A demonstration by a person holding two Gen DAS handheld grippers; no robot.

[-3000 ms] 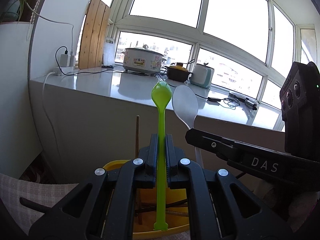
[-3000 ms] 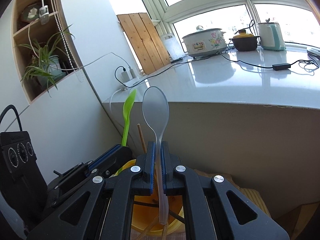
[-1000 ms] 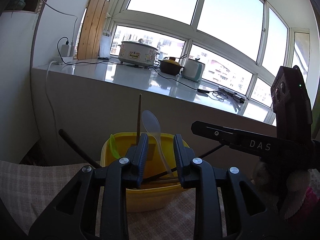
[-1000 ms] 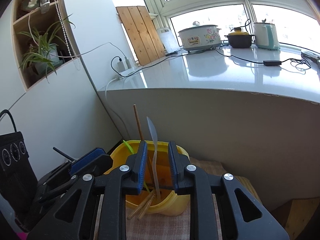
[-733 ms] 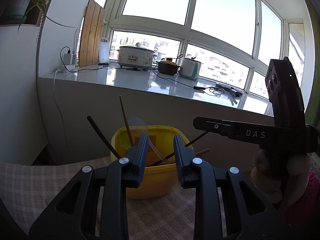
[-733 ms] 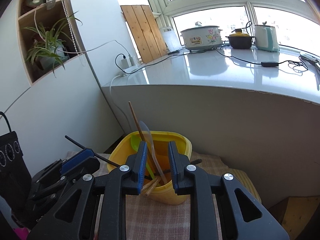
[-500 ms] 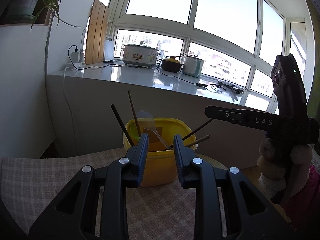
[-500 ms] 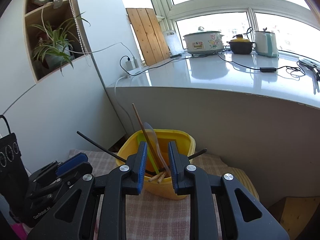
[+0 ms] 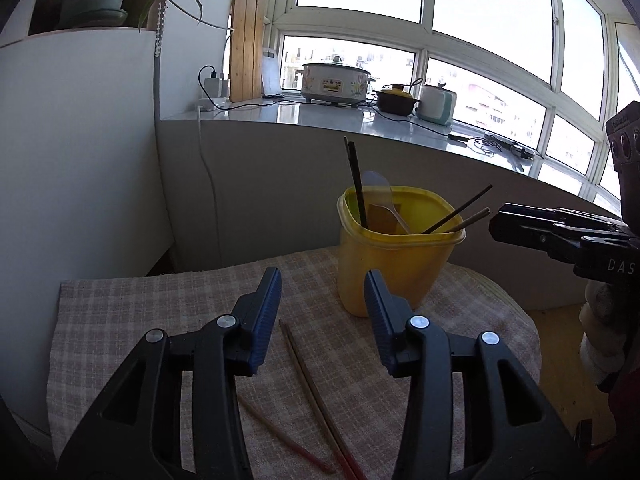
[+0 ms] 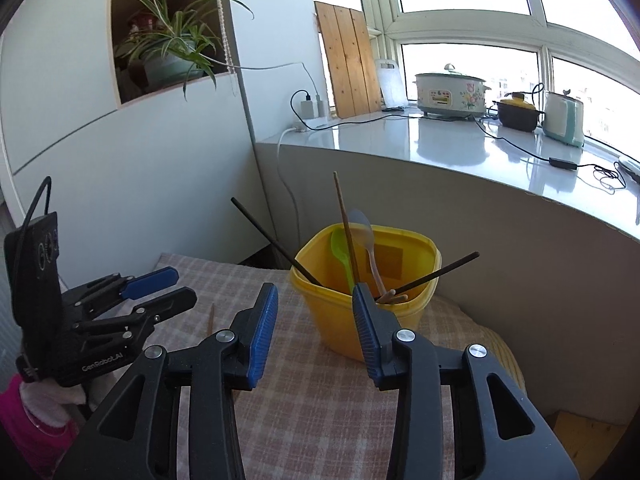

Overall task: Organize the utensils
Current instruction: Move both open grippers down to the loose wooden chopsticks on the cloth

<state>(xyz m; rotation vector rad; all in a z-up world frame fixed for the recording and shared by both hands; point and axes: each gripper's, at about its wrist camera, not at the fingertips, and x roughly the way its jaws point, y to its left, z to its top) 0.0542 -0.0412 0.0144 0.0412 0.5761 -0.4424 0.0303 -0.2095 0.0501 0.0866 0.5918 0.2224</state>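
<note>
Both the left gripper (image 9: pixel 322 316) and right gripper (image 10: pixel 314 330) hovered with jaws spread empty before the glossy yellow plastic tub (image 10: pixel 400 320) holding spoons and slim chopsticks on the checked cloth (image 10: pixel 304 400).

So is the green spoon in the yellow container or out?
In. The green spoon stands bowl-up inside the yellow container, beside the translucent spoon, in the right wrist view.

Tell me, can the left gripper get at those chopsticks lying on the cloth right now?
Probably yes. The left gripper is open and empty, the chopsticks lie on the cloth just below it, and nothing covers them.
</note>
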